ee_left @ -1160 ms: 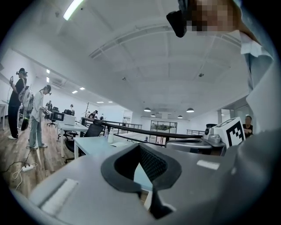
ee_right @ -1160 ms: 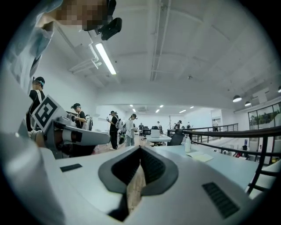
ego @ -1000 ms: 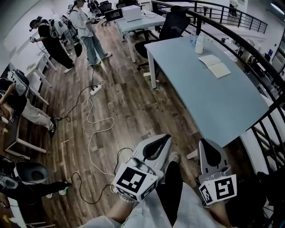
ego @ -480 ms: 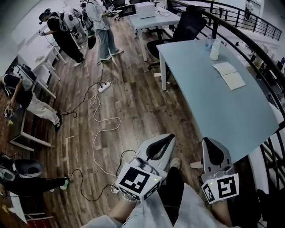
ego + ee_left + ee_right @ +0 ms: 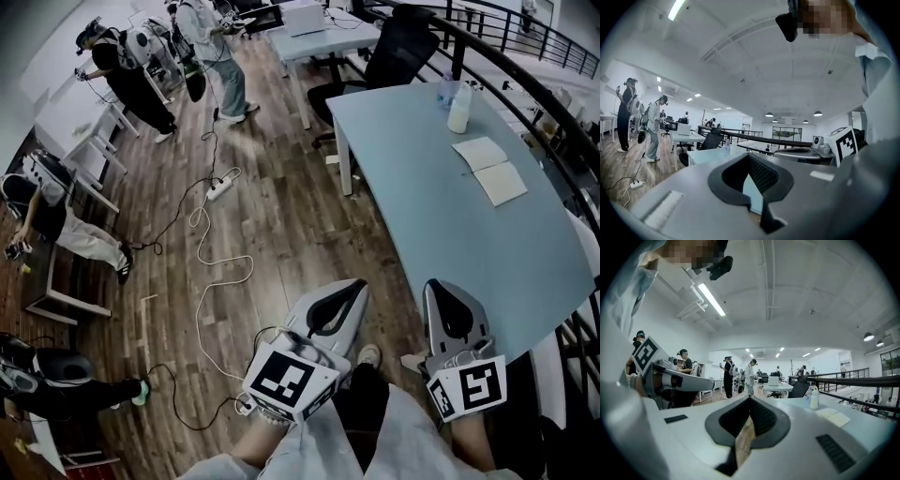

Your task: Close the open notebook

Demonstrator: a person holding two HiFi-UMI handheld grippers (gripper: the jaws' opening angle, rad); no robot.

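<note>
The open notebook [image 5: 492, 169] lies flat with both pale pages up on the light-blue surface [image 5: 441, 225], just on the near side of the white bottle [image 5: 459, 108]. One half lies towards the bottle and the other away from it. In the right gripper view the notebook [image 5: 836, 417] sits just below and right of that bottle [image 5: 814, 398].

Both grippers are well apart from the bottle, held level off the surface's opposite, near end above the wooden floor. The left gripper [image 5: 349, 292] has its jaws clenched together with nothing between them, as its own view [image 5: 749, 159] confirms. The right gripper [image 5: 442, 291] is likewise closed on nothing [image 5: 750, 401].

The step in hand looks like the approach, and no contact has been made yet. To do it well, the person should bring both grippers along the surface towards the bottle until the notebook is within easy reach. One pair of jaws should be released before touching. The likely best move is to slide a jaw tip under the outer edge of the half farther from the bottle. That half can then be swung over the spine towards the bottle. The other gripper can press down the half beside the bottle so the book does not skate. The fold needs to stay low and short, because the bottle stands close enough to be knocked.
</note>
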